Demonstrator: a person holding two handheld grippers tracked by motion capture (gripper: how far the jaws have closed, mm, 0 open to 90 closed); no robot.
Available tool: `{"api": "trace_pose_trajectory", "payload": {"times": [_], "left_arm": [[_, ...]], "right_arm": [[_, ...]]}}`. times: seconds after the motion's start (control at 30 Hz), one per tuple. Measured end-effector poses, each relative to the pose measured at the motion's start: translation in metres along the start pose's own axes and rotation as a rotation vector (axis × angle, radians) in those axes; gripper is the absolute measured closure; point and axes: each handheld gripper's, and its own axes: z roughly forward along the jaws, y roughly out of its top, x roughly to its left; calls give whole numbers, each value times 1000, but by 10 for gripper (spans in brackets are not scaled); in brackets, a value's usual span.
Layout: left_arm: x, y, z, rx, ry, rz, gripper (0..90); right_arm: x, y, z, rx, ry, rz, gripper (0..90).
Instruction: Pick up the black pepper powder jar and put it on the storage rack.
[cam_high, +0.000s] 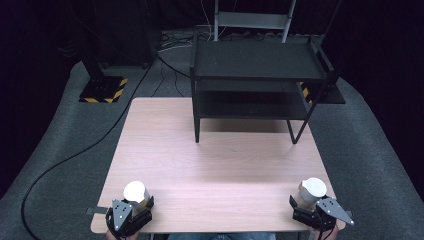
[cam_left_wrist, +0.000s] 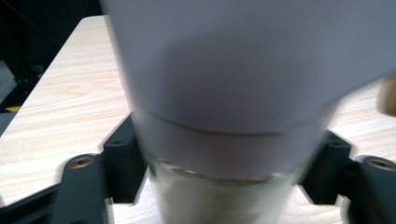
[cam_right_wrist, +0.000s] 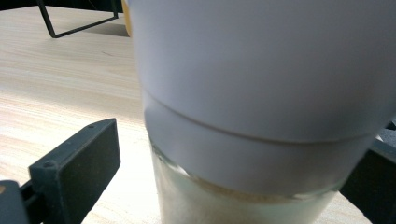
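Left fingers (cam_left_wrist: 119, 163): your left gripper (cam_high: 131, 212) has them pressed on both sides of the left cup (cam_high: 136, 192), low on its clear base; that is a grip.
Right fingers (cam_right_wrist: 77, 168): your right gripper (cam_high: 312, 210) has the near one standing off the right cup (cam_high: 311, 192) with a gap of bare wood showing; I read them as open around it, not yet closed.
Cup axis: both cups stand upright, white sleeve above a clear bottom, so your fingers meet them from the side, across the axis.
Where they sit: each at a near corner of the counter (cam_high: 215, 165), well apart from one another, straight ahead of its own gripper.
Which hand leads: the left, judging by the grip.
Beyond: a black two-level shelf (cam_high: 257, 80) stands at the far edge.
In the way: nothing lies between cups and shelf; mind its thin legs.
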Motion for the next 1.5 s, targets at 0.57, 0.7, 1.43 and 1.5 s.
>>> {"api": "trace_pose_trajectory", "payload": {"times": [0.57, 0.7, 1.43, 1.5], "left_arm": [[-5, 20, 5, 18, -23, 66, 308], [-3, 30, 10, 30, -59, 64, 309], [-13, 71, 39, 7, -165, 137, 308], [-11, 73, 41, 7, -177, 123, 308]], "right_arm": [[0, 2, 1, 12, 3, -8, 0], [0, 2, 1, 12, 2, -4, 0], [-3, 2, 1, 15, 13, 3, 0], [-3, 3, 1, 15, 13, 3, 0]]}}
